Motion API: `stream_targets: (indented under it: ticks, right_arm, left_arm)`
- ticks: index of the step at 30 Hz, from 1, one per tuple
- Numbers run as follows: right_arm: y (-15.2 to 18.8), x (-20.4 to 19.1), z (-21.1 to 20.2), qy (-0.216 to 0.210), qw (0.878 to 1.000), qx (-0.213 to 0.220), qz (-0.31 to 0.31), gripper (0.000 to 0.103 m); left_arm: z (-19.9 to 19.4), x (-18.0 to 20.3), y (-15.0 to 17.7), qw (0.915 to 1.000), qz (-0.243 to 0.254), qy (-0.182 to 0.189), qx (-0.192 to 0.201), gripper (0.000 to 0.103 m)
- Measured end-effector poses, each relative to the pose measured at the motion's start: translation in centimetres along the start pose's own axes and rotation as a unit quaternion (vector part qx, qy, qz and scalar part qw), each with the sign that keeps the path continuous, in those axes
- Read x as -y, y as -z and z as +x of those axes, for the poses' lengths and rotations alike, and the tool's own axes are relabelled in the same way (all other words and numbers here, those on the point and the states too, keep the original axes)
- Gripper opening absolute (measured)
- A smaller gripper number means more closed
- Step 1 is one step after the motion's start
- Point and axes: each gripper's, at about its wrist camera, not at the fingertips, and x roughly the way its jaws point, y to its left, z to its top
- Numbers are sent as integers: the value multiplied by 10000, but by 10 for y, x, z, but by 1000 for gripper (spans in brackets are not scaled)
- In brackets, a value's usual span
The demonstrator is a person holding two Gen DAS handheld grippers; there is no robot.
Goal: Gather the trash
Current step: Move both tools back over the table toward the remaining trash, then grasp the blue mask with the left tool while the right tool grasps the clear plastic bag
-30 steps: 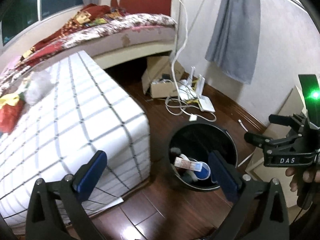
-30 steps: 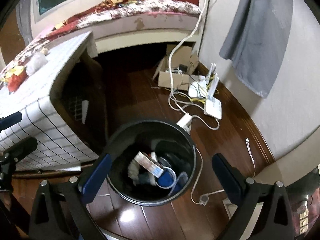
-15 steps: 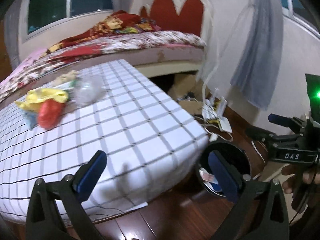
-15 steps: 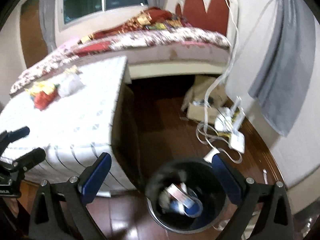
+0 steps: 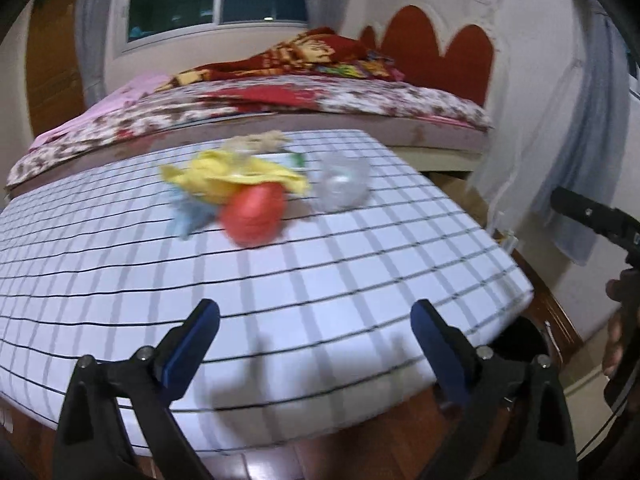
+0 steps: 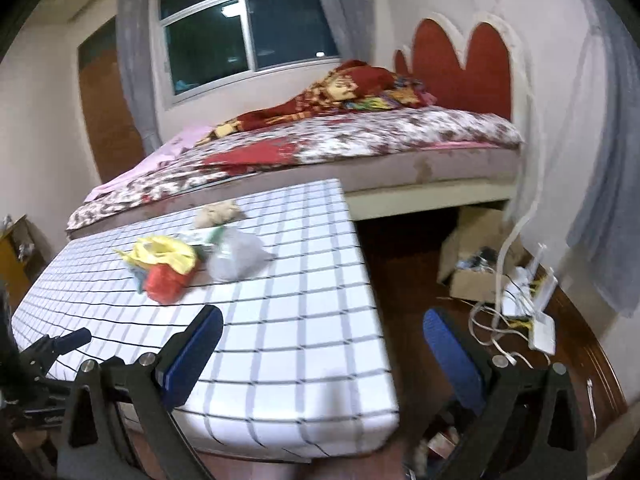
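Trash: a small pile sits on the far part of the table [image 5: 360,280], well away from both grippers.
Red thing [image 5: 254,214]: round and blurry, at the front of the pile.
Yellow wrapper [image 5: 232,176]: crumpled, lying just behind the red thing and touching it.
Clear bag [image 5: 342,184]: see-through, just beside the yellow wrapper, on the right.
Brown lump [image 6: 218,212]: at the back of the pile, nearest the bed [image 6: 360,136].
Bin [image 5: 520,340]: black, on the floor under the table's right corner, mostly hidden.
Left gripper [image 5: 316,334]: over the near edge of the table, jaws wide but closing a little, nothing between them.
Right gripper [image 6: 322,340]: over the table's right corner, jaws wide apart, holding nothing.
Cables [image 6: 496,320]: white, tangled on the floor by a cardboard box [image 6: 476,248].
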Motion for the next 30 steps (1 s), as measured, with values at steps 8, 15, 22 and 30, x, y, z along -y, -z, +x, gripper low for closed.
stream_targets:
  ticks: [8, 15, 22, 30]
  right_arm:
    - [-7, -64, 44, -353, 9975, -276, -554, 90]
    - [-17, -100, 102, -443, 9926, -642, -926, 83]
    - [-21, -113, 175, -351, 9842, -1279, -1175, 74]
    - [-29, -113, 214, -419, 9805, -1467, -1241, 73]
  left_arm:
    - [14, -70, -10, 9985, -283, -452, -81, 78]
    - [57, -126, -30, 9958, -618, -563, -379, 71]
    - [110, -139, -45, 9940, -662, -297, -816, 65]
    - [138, -138, -70, 9937, -773, 42, -806, 62]
